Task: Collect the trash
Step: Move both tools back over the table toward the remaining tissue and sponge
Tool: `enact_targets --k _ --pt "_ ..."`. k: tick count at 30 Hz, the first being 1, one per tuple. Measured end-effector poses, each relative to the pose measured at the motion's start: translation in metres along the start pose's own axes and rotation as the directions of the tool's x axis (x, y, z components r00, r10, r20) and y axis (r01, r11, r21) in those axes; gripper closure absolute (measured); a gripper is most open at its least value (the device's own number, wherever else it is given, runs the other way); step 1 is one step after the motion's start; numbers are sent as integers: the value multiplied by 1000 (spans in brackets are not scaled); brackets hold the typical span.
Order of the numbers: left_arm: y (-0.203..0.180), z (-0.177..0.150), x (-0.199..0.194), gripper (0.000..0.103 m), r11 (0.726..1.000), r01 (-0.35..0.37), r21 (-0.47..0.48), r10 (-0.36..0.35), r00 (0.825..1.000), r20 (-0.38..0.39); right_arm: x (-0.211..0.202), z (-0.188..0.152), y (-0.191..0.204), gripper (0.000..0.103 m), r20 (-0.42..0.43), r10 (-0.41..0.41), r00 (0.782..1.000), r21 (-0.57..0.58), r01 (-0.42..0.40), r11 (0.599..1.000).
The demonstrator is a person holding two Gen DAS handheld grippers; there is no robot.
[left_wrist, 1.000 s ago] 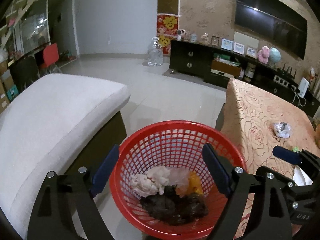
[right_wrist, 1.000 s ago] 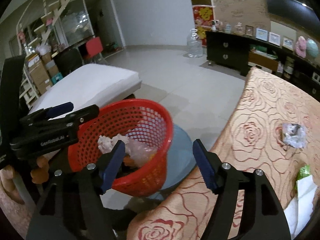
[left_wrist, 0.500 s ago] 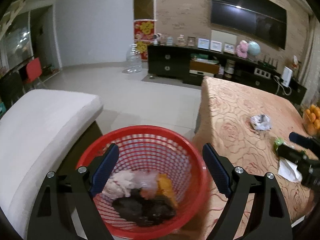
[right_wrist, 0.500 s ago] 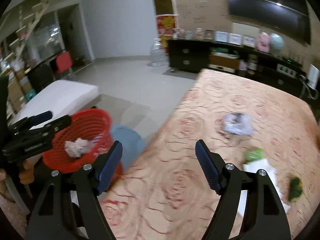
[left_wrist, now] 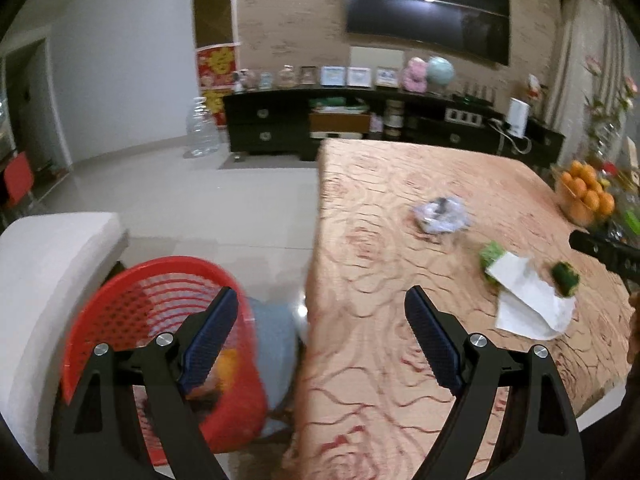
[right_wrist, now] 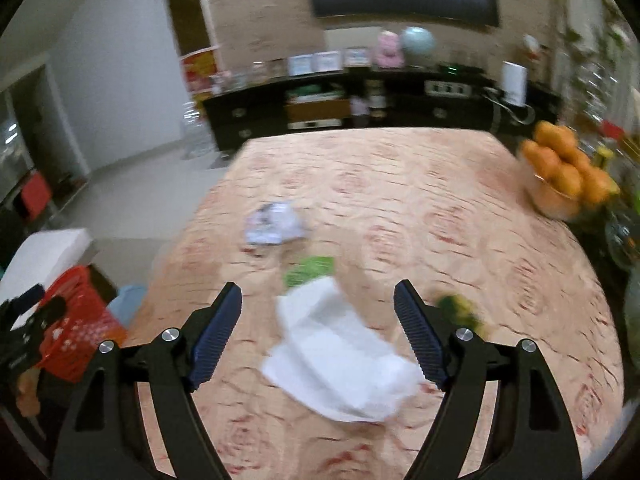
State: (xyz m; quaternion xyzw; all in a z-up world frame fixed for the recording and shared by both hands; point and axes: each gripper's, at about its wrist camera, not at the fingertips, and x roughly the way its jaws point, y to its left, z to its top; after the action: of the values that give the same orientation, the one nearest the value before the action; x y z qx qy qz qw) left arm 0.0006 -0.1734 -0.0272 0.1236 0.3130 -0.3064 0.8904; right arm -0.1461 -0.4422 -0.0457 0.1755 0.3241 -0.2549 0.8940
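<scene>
My left gripper point(left_wrist: 320, 336) is open and empty, over the table's left edge beside the red basket point(left_wrist: 160, 320), which holds trash. On the rose-patterned tablecloth point(left_wrist: 380, 280) lie a crumpled wrapper point(left_wrist: 440, 216), a green scrap point(left_wrist: 492, 254), a white napkin point(left_wrist: 528, 304) and a dark green piece point(left_wrist: 564, 276). My right gripper point(right_wrist: 318, 328) hovers above the white napkin point(right_wrist: 340, 360). Its jaws are opening and nothing is pressed between them. The green scrap point(right_wrist: 310, 270) and the wrapper point(right_wrist: 274, 222) lie beyond it, and the dark green piece point(right_wrist: 460, 308) sits by its right finger.
A bowl of oranges point(right_wrist: 564, 172) stands at the table's far right. A light blue object point(left_wrist: 276, 336) sits on the floor between basket and table. A white cushioned seat point(left_wrist: 44, 272) is left of the basket. A dark TV cabinet point(left_wrist: 360, 128) lines the far wall.
Both views have swung right, from the basket to the table. The basket slid to the left of each view. My right gripper now hangs over the white napkin, jaws a bit wider.
</scene>
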Motion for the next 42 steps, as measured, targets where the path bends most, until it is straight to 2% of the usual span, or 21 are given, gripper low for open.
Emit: enact_targets --k 8,16,21,29,33,35,42 --pt "-63 -8 20 21 991 99 87 -95 995 -42 3 -12 -49 27 -35 -94 995 93 97 991" --pt "-126 -20 50 21 963 207 171 -189 975 -113 4 -14 -69 27 -58 -104 993 142 111 984" --pt "-144 -37 77 21 959 185 216 -148 974 -174 2 -16 -73 27 -60 -99 993 152 107 983" --pt "-143 -49 102 20 966 164 199 -110 960 -256 -5 -17 -84 27 -54 -90 994 178 98 979" --pt "-137 -51 106 18 975 171 143 -128 954 -271 -7 -17 -88 27 -49 -86 995 191 94 977" --pt "-134 -52 109 7 981 149 128 -111 957 -267 -8 -17 -91 26 -48 -83 995 200 91 976" --pt "-134 -56 108 7 990 108 94 -82 967 -240 -12 -17 -98 26 -48 -71 996 229 81 970"
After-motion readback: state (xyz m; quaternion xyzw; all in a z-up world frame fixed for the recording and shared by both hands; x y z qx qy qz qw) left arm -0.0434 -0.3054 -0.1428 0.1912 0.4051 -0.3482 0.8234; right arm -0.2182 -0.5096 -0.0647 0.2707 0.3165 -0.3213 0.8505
